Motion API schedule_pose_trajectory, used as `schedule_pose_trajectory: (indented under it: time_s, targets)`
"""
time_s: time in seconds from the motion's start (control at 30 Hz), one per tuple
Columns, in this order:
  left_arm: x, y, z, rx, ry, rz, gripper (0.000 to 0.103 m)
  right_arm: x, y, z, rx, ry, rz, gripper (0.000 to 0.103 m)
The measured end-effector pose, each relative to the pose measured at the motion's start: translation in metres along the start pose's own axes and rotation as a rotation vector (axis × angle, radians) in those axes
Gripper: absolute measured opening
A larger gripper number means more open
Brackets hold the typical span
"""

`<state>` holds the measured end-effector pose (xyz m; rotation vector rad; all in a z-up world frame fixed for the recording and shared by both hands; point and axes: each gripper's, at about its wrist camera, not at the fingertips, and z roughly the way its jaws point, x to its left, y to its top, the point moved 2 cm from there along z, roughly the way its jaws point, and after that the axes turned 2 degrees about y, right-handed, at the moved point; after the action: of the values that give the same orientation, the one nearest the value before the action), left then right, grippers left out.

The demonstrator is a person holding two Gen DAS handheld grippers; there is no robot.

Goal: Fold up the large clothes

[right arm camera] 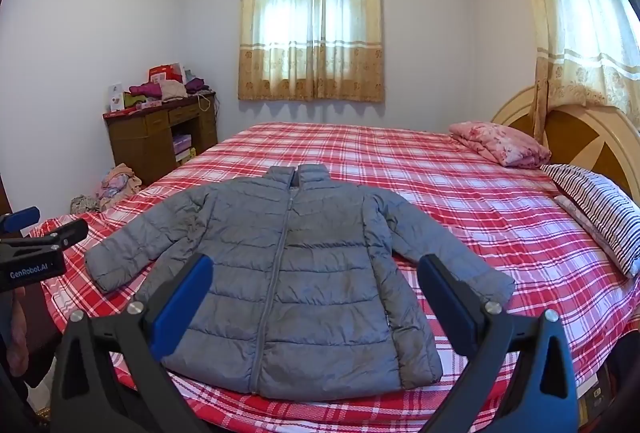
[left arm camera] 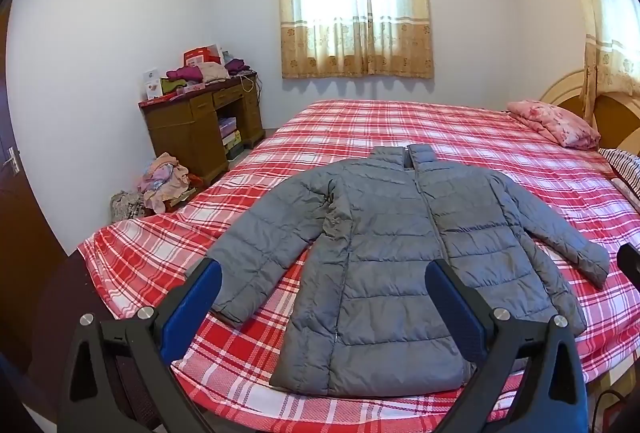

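A grey quilted puffer jacket (left arm camera: 400, 253) lies flat and zipped on the red plaid bed (left arm camera: 400, 125), collar away from me, both sleeves spread out to the sides. It also shows in the right wrist view (right arm camera: 296, 273). My left gripper (left arm camera: 324, 289) is open and empty, held above the jacket's near hem, toward its left side. My right gripper (right arm camera: 316, 281) is open and empty, held above the near hem too. The left gripper (right arm camera: 44, 229) shows at the left edge of the right wrist view.
A pink folded quilt (right arm camera: 500, 143) and a striped pillow (right arm camera: 600, 209) lie by the wooden headboard (right arm camera: 580, 137) at the right. A brown desk (left arm camera: 200, 129) piled with clothes stands at the back left, with a clothes heap (left arm camera: 160, 181) on the floor beside the bed.
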<state>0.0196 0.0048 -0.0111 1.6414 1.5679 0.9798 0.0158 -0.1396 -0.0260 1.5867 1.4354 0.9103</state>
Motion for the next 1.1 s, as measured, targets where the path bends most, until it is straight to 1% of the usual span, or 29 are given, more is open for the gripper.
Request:
schedule_pose_trajectory:
  time_s: [0.47, 1.1]
  targets:
    - [0.0023, -0.0006, 0.0024, -0.007, 0.006, 0.0, 0.102, -0.0005, -0.0024, 0.0033, 0.015, 0.011, 0.009, 0.103]
    - [-0.0002, -0.0043, 0.0077, 0.008, 0.01, 0.01, 0.102, -0.0002, -0.0056, 0.0064, 0.026, 0.011, 0.01, 0.103]
